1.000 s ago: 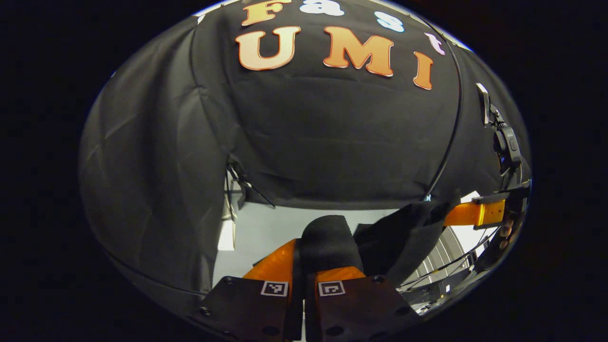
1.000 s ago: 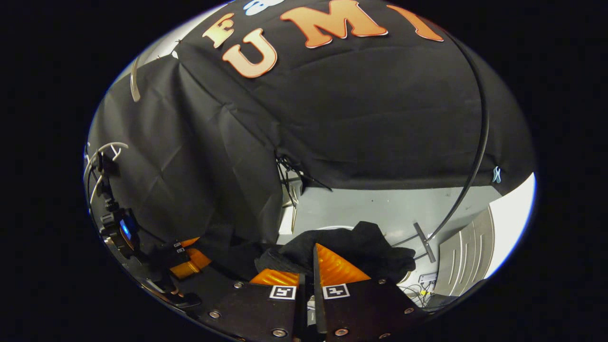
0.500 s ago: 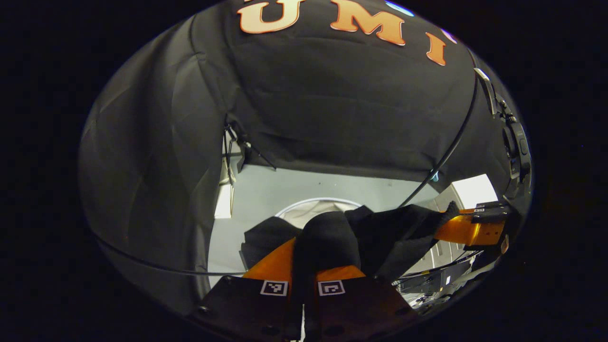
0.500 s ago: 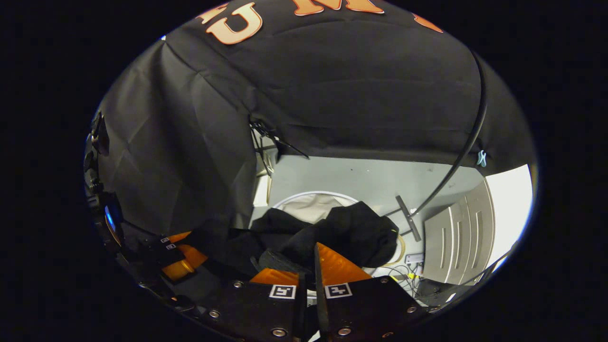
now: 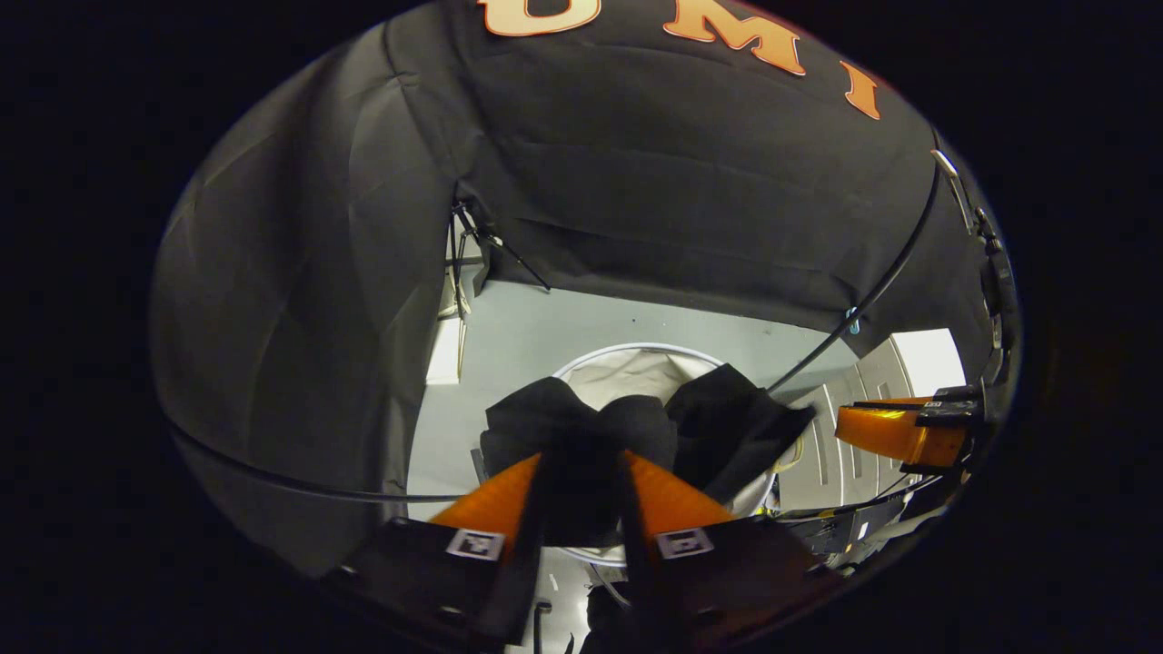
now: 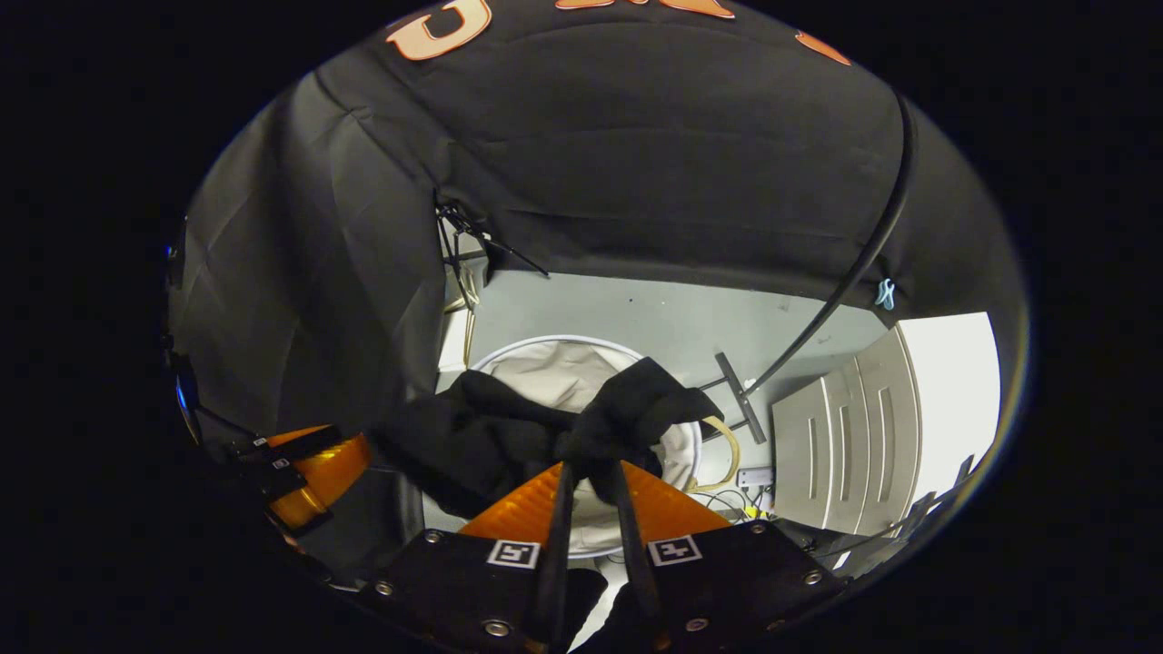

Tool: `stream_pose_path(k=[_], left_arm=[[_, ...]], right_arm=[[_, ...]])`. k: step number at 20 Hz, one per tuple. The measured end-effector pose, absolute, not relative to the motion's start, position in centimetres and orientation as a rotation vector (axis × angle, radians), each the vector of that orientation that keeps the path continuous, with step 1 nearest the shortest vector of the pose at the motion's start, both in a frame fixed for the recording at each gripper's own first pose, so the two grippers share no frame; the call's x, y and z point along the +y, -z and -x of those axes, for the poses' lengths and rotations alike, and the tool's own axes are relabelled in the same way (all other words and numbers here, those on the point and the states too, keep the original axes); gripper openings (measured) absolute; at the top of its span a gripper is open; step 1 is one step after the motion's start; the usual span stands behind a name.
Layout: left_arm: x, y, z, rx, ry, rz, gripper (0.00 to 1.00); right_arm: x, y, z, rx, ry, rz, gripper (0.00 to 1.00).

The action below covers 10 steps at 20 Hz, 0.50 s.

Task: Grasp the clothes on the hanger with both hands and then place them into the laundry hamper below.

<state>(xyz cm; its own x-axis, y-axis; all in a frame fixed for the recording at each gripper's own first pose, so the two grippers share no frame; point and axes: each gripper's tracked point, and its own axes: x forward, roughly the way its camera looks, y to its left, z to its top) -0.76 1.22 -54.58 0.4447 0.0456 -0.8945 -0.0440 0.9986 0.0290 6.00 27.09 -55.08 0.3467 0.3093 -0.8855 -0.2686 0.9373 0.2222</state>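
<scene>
Two tools are at work, one in each of my hands. In the left gripper view, my left tool [image 5: 581, 463] has its fingers spread apart, with the black clothes [image 5: 591, 436] bunched between them. The fingers look too wide to be squeezing, so I think this tool has let go. The other tool shows far off at the right edge of that view.

In the right gripper view, my right tool [image 6: 589, 472] has its fingers a little apart too, with a narrow gap. A fold of the clothes [image 6: 509, 436] sits right at the tips. I cannot tell for sure if the fingers are pinching it or if the cloth is only resting there.

The clothes are off the hanger now. They hang over the round white laundry hamper [image 6: 536, 363] on the grey floor [image 6: 654, 318]. Part of the cloth droops over the hamper's near rim, and the pale inside of the hamper shows behind it. In the left gripper view the hamper [image 5: 636, 368] is right under the cloth as well.

So I think most of the job is done. The grab is done, and the carry down is done. What is left is small: the cloth has to drop all the way in, with no bit draped over the rim, and both tools have to be free of it.
</scene>
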Motion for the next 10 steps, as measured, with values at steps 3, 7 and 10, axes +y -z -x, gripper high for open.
stream_pose_path(k=[3, 7, 10], left_arm=[[1.6, 54.5, 0.8, 1.099, -0.066, -0.022, 0.92], [1.8, 52.5, 0.4, 1.062, -0.067, -0.051, 0.93], [2.2, 49.5, 0.0, 0.995, -0.081, -0.105, 0.99]], right_arm=[[26.5, 54.6, -6.2, 1.15, -0.352, -0.044, 0.45], [24.7, 51.9, -6.8, 1.114, -0.296, -0.062, 0.78], [22.7, 49.3, -7.7, 1.055, -0.266, -0.073, 0.94]])
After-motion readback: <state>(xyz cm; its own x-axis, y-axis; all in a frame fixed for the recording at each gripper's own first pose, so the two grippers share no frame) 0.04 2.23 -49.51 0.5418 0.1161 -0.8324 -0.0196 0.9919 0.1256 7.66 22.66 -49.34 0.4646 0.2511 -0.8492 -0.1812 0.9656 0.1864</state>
